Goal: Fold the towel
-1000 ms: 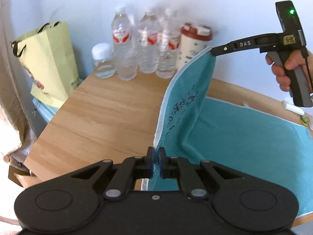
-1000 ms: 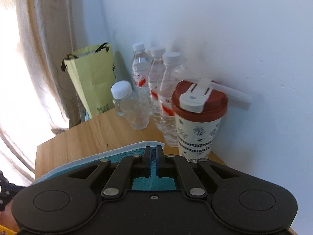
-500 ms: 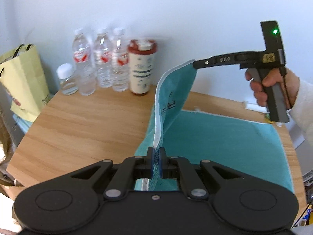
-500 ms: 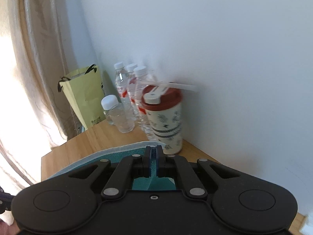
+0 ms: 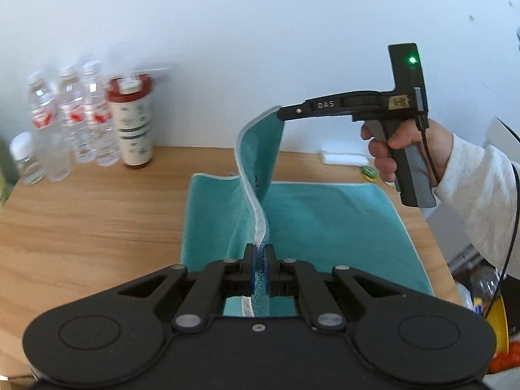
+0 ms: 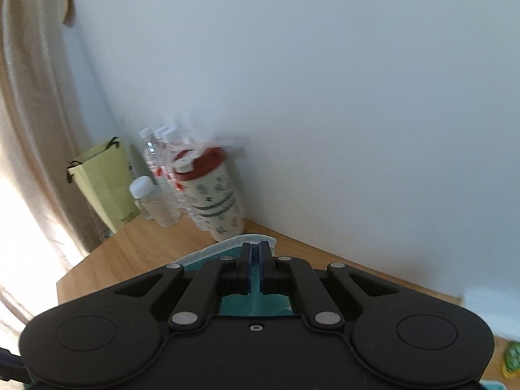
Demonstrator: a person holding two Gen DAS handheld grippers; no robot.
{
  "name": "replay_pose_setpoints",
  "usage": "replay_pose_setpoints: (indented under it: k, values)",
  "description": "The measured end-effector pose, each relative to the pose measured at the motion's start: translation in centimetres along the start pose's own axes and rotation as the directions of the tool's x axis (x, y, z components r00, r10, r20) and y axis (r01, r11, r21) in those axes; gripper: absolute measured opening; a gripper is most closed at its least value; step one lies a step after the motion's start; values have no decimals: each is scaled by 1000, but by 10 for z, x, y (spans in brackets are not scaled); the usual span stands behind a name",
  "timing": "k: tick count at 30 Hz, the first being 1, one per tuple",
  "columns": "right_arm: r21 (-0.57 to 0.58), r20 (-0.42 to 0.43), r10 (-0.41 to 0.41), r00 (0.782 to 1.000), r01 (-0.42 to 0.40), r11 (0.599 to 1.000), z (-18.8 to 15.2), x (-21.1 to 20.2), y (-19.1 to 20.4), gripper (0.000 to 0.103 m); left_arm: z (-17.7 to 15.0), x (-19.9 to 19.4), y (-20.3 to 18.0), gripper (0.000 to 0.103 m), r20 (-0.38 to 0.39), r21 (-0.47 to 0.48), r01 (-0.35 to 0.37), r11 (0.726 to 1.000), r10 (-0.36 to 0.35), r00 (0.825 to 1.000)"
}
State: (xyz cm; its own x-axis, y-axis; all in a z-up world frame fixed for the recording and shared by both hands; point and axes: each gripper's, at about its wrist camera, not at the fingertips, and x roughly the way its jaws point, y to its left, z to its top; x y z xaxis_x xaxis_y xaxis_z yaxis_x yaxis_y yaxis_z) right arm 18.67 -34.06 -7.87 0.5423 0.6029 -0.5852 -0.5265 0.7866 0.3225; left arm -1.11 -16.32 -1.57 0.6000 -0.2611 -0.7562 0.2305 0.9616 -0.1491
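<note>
Pale wall (image 5: 260,32) rises behind the wooden table (image 5: 81,221) on which we work, and on that table lies our teal towel (image 5: 325,227), most of it spread flat toward the right half of the top. We have one white-bordered edge of it lifted into a standing ridge that runs from the near side up and away. Our left gripper (image 5: 259,261) pinches the near end of that edge, its blue-padded fingers pressed together on the cloth low over the towel. Our right gripper (image 5: 280,114) clamps the far corner of the same edge and holds it high above the table, so the cloth hangs from it in a curved sheet; in the right wrist view the same gripper (image 6: 256,260) shows its fingers closed on teal fabric with the white border curling just past the tips. We grip that tool's handle with our right hand (image 5: 406,146), a light sleeve (image 5: 481,195) covering the wrist, and a green light (image 5: 412,60) glows on top of the tool. Against the wall at the left stand three clear water bottles (image 5: 68,113), a patterned cup with a red lid (image 5: 131,120) just beside them, and a small white-capped jar (image 5: 26,159) at the table's left edge. From the right wrist view we also see a yellow-green paper bag (image 6: 104,182) beyond the bottles and a curtain (image 6: 29,130) at the left. Near the wall behind the towel lies a small white object (image 5: 344,157), too blurred for us to identify.
</note>
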Motion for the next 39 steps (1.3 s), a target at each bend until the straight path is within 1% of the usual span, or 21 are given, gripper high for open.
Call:
replay_pose_setpoints:
  k: [3, 6, 11, 13, 17, 18, 19, 24, 25, 28, 29, 30, 31, 32, 33, 34, 35, 36, 38, 39]
  values:
    - [11, -4, -35, 999, 35, 999, -11, -11, -8, 4, -1, 7, -15, 4, -11, 44, 44, 998, -43, 999]
    - [17, -17, -55, 998, 55, 998, -20, -22, -19, 4, 1, 13, -33, 4, -24, 49, 71, 996, -70, 997]
    - [25, -26, -75, 997, 76, 997, -29, -43, -42, 4, 5, 24, -64, 4, -27, 63, 85, 994, -83, 996]
    - [28, -28, -74, 997, 75, 997, -31, -51, -53, 4, 5, 32, -82, 4, -36, 51, 79, 996, -77, 996]
    - [1, -55, -47, 997, 47, 999, -38, -63, -76, 4, -1, 53, -123, 4, -67, 33, 28, 999, -26, 997]
    - [0, -56, -46, 997, 46, 999, -39, -64, -77, 3, -1, 56, -128, 4, -71, 27, 24, 999, -22, 997]
    - [-7, -68, -25, 997, 24, 1000, -43, -72, -90, 3, -2, 60, -134, 4, -78, 16, 23, 1000, -21, 997]
    - [-31, -92, -6, 996, 3, 1000, -53, -82, -118, 3, -7, 87, -163, 4, -105, -8, -4, 1000, 3, 994]
    - [-34, -115, 4, 993, -8, 999, -58, -83, -129, 3, -9, 94, -170, 4, -115, -11, -6, 1000, 5, 993]
    - [-52, -140, -3, 990, -4, 999, -65, -86, -138, 3, -15, 112, -184, 4, -139, -16, -15, 1000, 13, 990]
    - [-51, -158, -12, 987, 4, 999, -68, -88, -142, 5, -16, 115, -186, 4, -147, -21, -20, 1000, 17, 989]
    - [-25, -177, -40, 983, 36, 999, -69, -92, -149, 6, -17, 115, -187, 4, -149, -23, -21, 1000, 17, 989]
    - [-17, -182, -46, 982, 44, 999, -69, -90, -149, 11, -18, 115, -189, 4, -146, -24, -23, 999, 19, 989]
    - [59, -231, -40, 972, 56, 997, -69, -92, -161, 25, -20, 114, -190, 4, -141, -27, -27, 999, 23, 990]
    - [109, -247, -13, 969, 41, 993, -71, -92, -168, 35, -21, 114, -190, 4, -141, -31, -29, 999, 24, 990]
    - [146, -261, 3, 965, 37, 989, -73, -89, -173, 50, -22, 114, -190, 4, -145, -36, -34, 999, 28, 989]
    - [182, -275, 19, 961, 33, 983, -75, -87, -177, 50, -23, 114, -189, 4, -149, -42, -40, 998, 33, 988]
    - [215, -311, 44, 949, 25, 976, -79, -77, -179, 50, -23, 113, -189, 4, -151, -44, -42, 998, 35, 988]
    - [232, -363, 64, 930, 24, 972, -86, -64, -177, 50, -25, 112, -187, 4, -164, -57, -46, 997, 36, 986]
    - [260, -382, 81, 921, 23, 965, -90, -58, -178, 50, -26, 112, -187, 4, -167, -59, -52, 997, 41, 985]
